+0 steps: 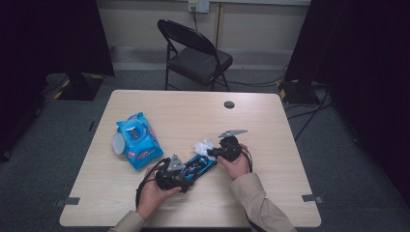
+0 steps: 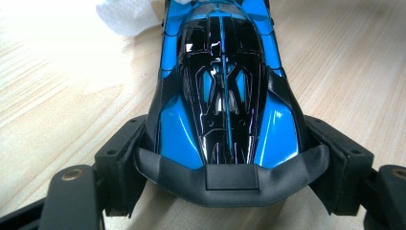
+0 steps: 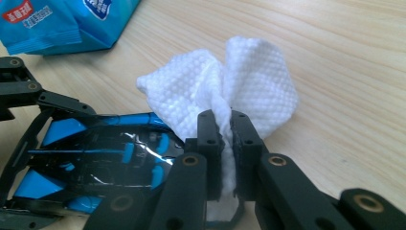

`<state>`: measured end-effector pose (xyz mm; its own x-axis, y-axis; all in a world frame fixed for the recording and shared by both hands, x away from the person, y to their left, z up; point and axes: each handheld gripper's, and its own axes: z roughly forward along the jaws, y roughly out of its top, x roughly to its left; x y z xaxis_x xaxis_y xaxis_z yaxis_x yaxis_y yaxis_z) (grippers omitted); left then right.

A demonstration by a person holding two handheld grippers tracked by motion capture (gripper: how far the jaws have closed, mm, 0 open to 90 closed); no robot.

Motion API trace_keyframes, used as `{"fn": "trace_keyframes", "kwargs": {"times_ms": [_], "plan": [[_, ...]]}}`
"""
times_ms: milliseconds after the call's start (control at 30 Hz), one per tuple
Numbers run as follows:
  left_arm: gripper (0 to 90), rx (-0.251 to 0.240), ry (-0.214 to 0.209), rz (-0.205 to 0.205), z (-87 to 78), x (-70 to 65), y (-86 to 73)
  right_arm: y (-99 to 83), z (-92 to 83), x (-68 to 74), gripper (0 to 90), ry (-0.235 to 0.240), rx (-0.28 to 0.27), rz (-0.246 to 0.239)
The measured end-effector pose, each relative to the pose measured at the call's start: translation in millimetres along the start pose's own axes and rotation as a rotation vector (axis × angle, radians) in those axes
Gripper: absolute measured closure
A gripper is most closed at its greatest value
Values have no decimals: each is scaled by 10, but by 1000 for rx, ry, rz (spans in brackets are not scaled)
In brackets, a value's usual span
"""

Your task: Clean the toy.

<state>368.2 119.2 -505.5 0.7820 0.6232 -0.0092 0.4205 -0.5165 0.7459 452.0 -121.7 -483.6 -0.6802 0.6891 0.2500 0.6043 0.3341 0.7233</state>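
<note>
High view: wooden tabletop (image 1: 270,193), a person's two forearms coming in from the bottom edge. Left gripper (image 1: 186,174) holds a blue and black toy car (image 1: 199,164) near the front middle of the tabletop. Right gripper (image 1: 212,152) sits just beyond the car's far end with a white wipe (image 1: 203,146) at its tip. A blue wipes pack (image 1: 138,140) lies to the left, apart from the car. A black folding chair (image 1: 196,53) stands behind the table.

Left gripper view: car (image 2: 222,96) lies lengthwise between the jaws, which are spread wide and press on both its flanks near the rear. The wipe (image 2: 127,17) shows at the car's far end, probably touching it; top edge crops it.

Right gripper view: jaws pressed together, pinching the bunched wipe (image 3: 225,91). The wipe rests against the car (image 3: 95,158). Pack (image 3: 57,21) at upper left.
</note>
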Motion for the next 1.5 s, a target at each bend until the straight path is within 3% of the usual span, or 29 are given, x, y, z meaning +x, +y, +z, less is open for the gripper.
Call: {"fn": "trace_keyframes", "kwargs": {"times_ms": [233, 633, 833, 1000, 1333, 1500], "plan": [[241, 0, -1, 0, 0, 0, 0, -32, -37, -100, 853, -21, -3, 18], [240, 0, -1, 0, -1, -1, -1, -63, -44, -129, 853, -37, -12, 13], [240, 0, -1, 0, -1, -1, -1, -92, -48, -165, 854, -39, -16, 34], [240, -1, -2, 0, -1, -1, -1, -138, -82, -198, 852, -72, -1, 16], [184, 17, -9, 21, -9, -22, 9, -288, -435, -274, 851, -71, -45, 26], [159, 4, -12, 14, -133, -40, 49, -379, -593, -315, 850, -74, -64, 47]]}}
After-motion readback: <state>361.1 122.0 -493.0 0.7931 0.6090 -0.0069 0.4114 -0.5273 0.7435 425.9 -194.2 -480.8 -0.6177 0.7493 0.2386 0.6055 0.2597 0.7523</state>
